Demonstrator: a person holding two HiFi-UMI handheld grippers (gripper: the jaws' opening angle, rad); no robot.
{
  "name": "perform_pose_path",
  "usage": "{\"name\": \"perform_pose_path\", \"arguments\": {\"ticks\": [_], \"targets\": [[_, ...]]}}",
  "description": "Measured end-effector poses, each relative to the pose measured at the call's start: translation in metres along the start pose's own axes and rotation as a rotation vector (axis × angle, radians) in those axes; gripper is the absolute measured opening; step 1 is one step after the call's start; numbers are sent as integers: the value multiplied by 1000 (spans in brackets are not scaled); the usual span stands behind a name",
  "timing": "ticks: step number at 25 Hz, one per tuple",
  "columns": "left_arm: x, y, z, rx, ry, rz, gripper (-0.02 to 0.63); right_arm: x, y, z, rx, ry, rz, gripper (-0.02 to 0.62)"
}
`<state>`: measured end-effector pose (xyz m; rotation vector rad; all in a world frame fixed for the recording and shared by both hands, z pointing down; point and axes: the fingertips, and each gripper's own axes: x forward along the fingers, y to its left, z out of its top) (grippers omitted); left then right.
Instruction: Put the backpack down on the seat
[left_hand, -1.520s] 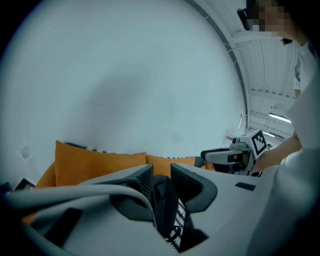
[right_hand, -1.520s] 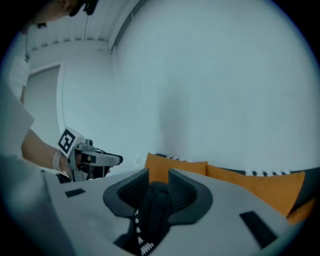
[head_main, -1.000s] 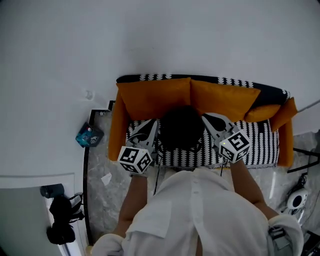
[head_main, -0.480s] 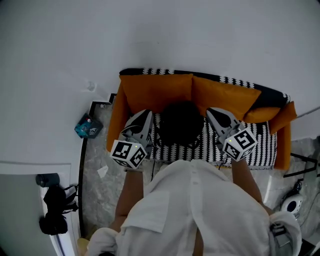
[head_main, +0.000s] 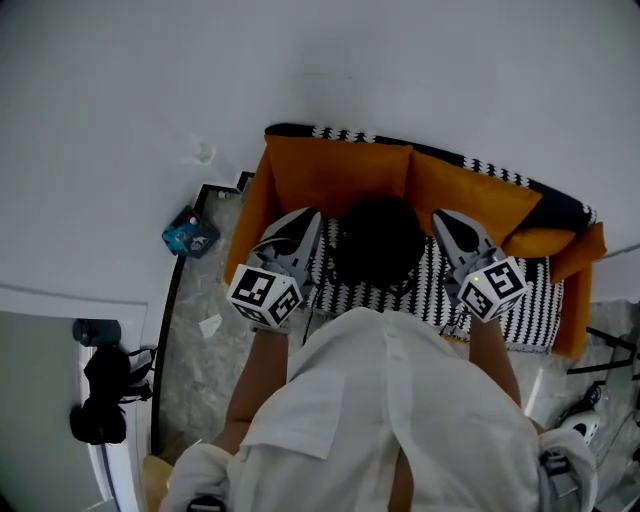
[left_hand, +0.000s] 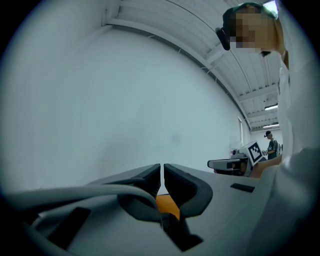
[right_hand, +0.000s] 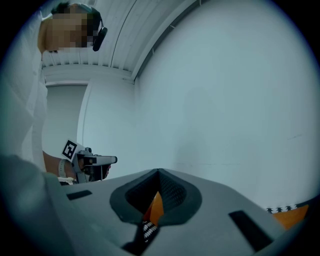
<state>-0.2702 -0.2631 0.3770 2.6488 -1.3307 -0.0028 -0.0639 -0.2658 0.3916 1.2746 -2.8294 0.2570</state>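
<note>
Fingers (left_hand: 147, 176) of my left gripper (left_hand: 162, 169) are pressed together with only a hairline gap and nothing between them, just a sliver of orange cushion showing beneath. The right gripper (right_hand: 158, 173) is the same, its tips meeting with no hold on anything. From the head view, the black rounded fabric backpack (head_main: 378, 243) sits between the two grippers, on the black-and-white patterned seat (head_main: 520, 300) of the orange sofa. It is left of the seat's middle and close up to the orange back cushions (head_main: 340, 180). The left gripper (head_main: 306, 220) and right gripper (head_main: 446, 220) flank it on either side, and I cannot tell whether either one touches it. I judge the put-down as good as finished, since the pack appears to rest on the seat and neither gripper holds a strap. What remains, as I see it, is to draw both grippers straight back toward the seat's front edge. That pull should keep clear of the thin dark strap loops at the pack's near side, so nothing snags and tips it forward. Off the sofa's left end, a small teal box-like object (head_main: 190, 233) and a white scrap (head_main: 211, 325) lie on the marbled floor. A black bundle of gear (head_main: 100, 400) sits further out. None of these stand in the way.
</note>
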Motion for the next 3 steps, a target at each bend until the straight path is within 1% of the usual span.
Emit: {"name": "perform_pose_path", "arguments": {"ticks": [3], "targets": [[-6,3,3,14,2,-12,43,2,8,0,-5,-4,-5,17]]}}
